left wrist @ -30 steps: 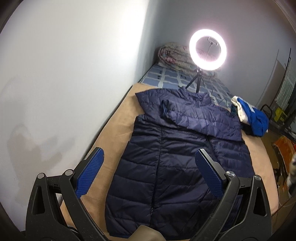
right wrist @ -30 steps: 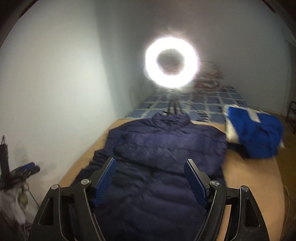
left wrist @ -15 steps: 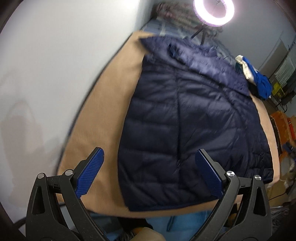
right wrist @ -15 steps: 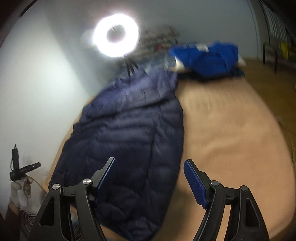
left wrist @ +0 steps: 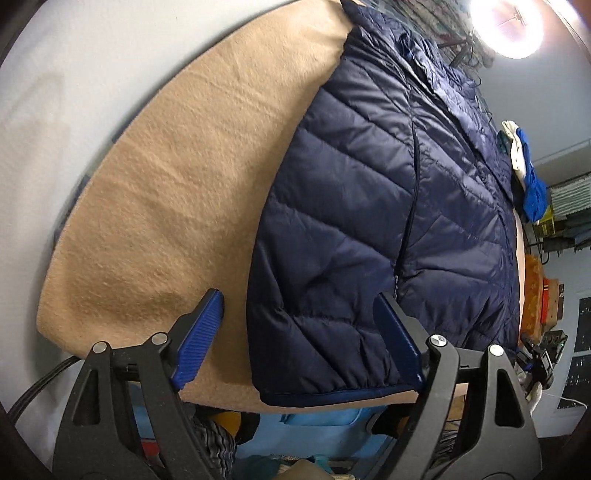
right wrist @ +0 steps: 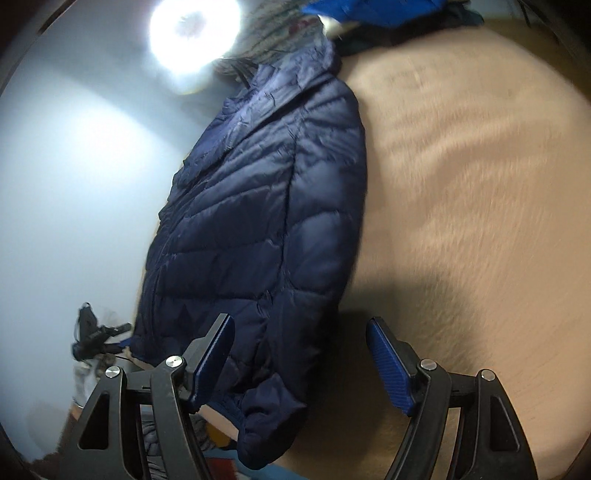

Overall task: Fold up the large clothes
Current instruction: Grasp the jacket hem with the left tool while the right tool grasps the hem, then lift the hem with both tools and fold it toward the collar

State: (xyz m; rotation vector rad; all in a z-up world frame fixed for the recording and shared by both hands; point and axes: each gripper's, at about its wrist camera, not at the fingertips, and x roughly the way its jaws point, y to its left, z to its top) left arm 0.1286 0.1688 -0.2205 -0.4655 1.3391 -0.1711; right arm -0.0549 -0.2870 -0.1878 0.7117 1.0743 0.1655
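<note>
A navy quilted puffer jacket (left wrist: 369, 206) lay spread flat, zipped, on a tan blanket (left wrist: 177, 177) covering the bed, its collar toward the far end where a lit ring light (left wrist: 506, 26) stood. Beyond the collar sat a pile of blue and white clothes (left wrist: 528, 173).

In the left wrist view, the left gripper (left wrist: 299, 339) was angled down over the jacket's near hem corner. Its jaws stood wide and had just been closing a little; the hem corner sat between the 2 blue ribbed pads (left wrist: 201, 339), but neither pad pressed on it. The left pad was over bare blanket just beside the jacket's side edge, the right pad over the quilted front near the zip. Below the bed edge a light blue container (left wrist: 314, 421) showed.

In the right wrist view, the right gripper (right wrist: 299, 362) was tilted down at the jacket's other hem corner (right wrist: 266, 424), which drooped slightly over the bed edge. Its jaws were also wide apart, holding nothing: the left pad (right wrist: 214, 358) hovered over the jacket's lower panel, the right pad over blanket in the jacket's shadow. That view was motion-blurred. A small black device (right wrist: 92, 336) showed by the wall at the left.
</note>
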